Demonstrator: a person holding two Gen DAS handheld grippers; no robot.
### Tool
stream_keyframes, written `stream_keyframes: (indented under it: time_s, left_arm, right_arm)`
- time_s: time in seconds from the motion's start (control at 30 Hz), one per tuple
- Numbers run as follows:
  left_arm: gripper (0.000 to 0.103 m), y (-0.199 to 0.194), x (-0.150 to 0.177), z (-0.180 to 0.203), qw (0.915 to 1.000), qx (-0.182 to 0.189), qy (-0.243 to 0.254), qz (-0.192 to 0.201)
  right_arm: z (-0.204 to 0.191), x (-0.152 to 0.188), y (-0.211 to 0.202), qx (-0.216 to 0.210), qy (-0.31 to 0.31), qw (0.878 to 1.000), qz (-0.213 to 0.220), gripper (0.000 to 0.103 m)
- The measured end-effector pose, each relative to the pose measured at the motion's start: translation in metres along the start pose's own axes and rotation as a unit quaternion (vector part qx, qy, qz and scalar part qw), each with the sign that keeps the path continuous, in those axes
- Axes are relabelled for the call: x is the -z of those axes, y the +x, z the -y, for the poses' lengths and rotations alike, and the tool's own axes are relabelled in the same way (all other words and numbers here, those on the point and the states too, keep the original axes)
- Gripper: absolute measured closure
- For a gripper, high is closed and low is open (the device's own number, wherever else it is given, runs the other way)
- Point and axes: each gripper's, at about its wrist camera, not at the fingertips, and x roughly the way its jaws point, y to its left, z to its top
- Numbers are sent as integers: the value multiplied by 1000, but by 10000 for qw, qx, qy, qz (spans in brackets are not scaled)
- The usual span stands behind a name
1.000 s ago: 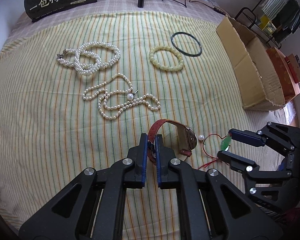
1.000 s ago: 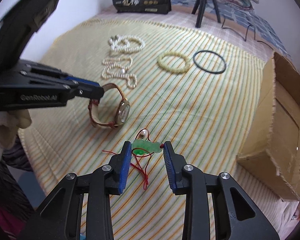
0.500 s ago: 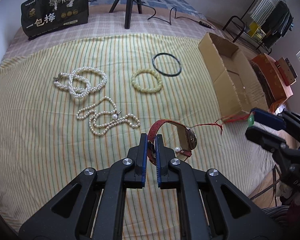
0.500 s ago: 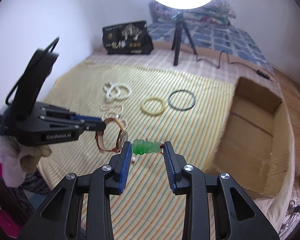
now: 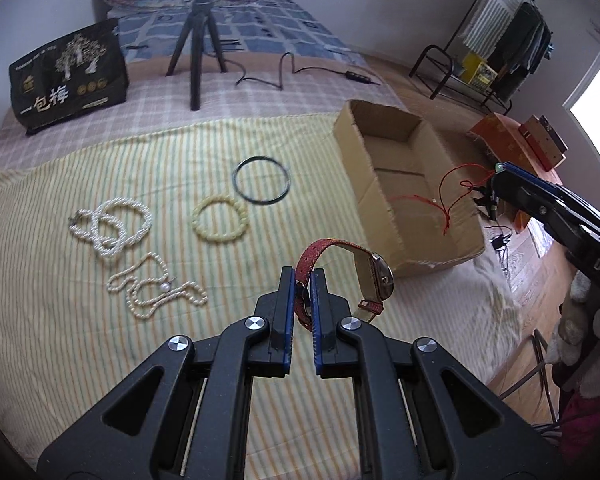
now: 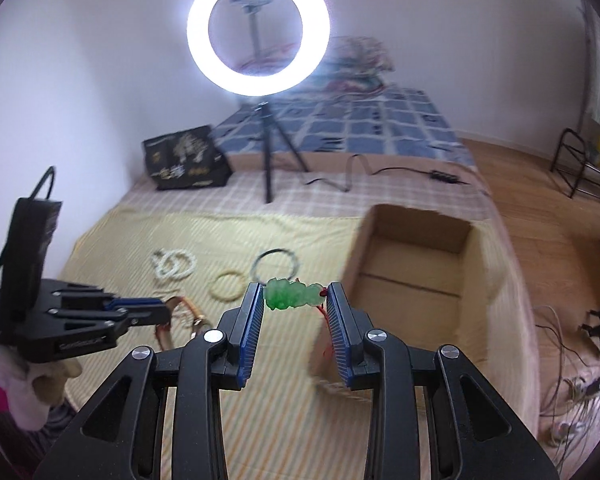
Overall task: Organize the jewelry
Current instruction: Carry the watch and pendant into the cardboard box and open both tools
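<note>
Bright ring light (image 6: 259, 32) glares; right view motion-blurred, fisheye edges dark & warped.

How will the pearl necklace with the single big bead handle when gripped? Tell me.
Probably floppy: the pearl necklace lies in loose curves on the striped cloth. Its small round beads may slip between jaws. Gripped at one spot, it would likely dangle and swing.
</note>
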Motion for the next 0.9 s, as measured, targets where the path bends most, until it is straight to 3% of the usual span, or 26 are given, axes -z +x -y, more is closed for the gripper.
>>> stream_keyframes:
  time_s: [0.47,0.9]
  left_arm:
    - [98,37,-33,71,9990,403,159,58]
    - [98,81,-32,106,9982,439,354,-191]
  right_arm:
    - [65,21,4,647,434,9967,-234,72]
    - [101,41,16,704,823,9926,-552,72]
